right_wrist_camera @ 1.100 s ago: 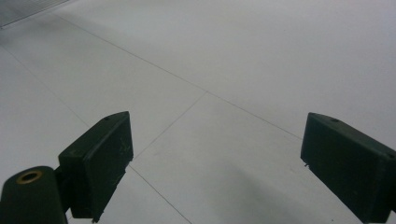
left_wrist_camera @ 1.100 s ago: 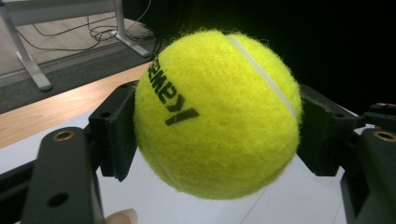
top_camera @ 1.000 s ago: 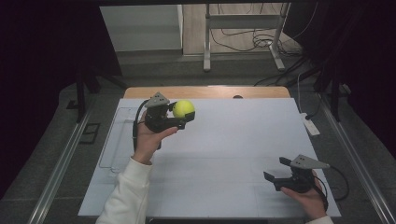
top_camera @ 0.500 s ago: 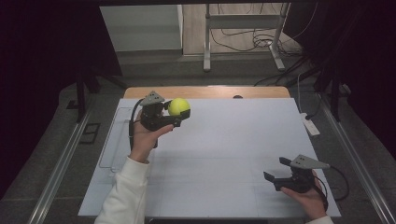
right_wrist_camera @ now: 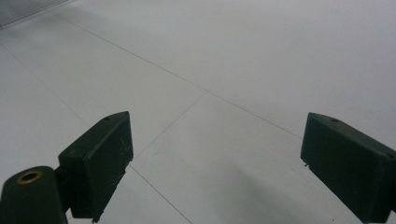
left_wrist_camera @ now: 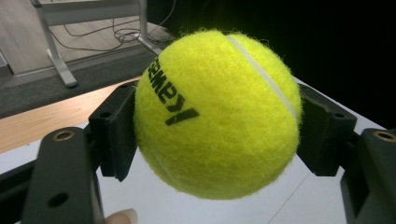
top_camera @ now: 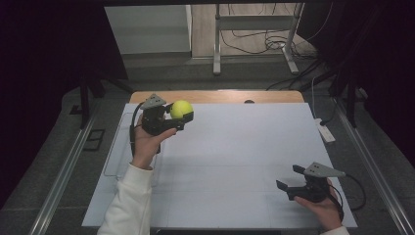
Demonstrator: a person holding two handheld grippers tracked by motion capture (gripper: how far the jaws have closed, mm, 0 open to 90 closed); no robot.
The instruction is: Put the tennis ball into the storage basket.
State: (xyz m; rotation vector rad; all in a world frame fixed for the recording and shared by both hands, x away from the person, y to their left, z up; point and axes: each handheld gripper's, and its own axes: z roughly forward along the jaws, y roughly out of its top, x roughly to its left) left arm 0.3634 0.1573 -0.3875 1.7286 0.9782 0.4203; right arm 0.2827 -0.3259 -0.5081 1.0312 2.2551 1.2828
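Tennis ball [top_camera: 181, 109], bright yellow with black lettering and a white seam, sits clamped between the two black jaws of the left gripper [top_camera: 180, 115]. In the left gripper view the ball [left_wrist_camera: 217, 114] bulges past both pads [left_wrist_camera: 116, 135], which press on its left and right flanks, and it hangs clear of the white desk [top_camera: 235, 161] below. Seen from the high view, the ball is over the far left part of the desk, close to the strip of bare wood [top_camera: 220, 96] along the far edge. The person's left hand [top_camera: 147, 142] grips the gripper from underneath, with a white sleeve [top_camera: 128, 205] running back toward the near edge.

The right gripper [top_camera: 289, 178] lies well apart from the ball, low over the near right corner of the desk, in the right hand [top_camera: 323, 208]. Its jaws stand wide apart with nothing between them; the right gripper view shows just bare white desk surface [right_wrist_camera: 224, 93] between the pads [right_wrist_camera: 100, 161].
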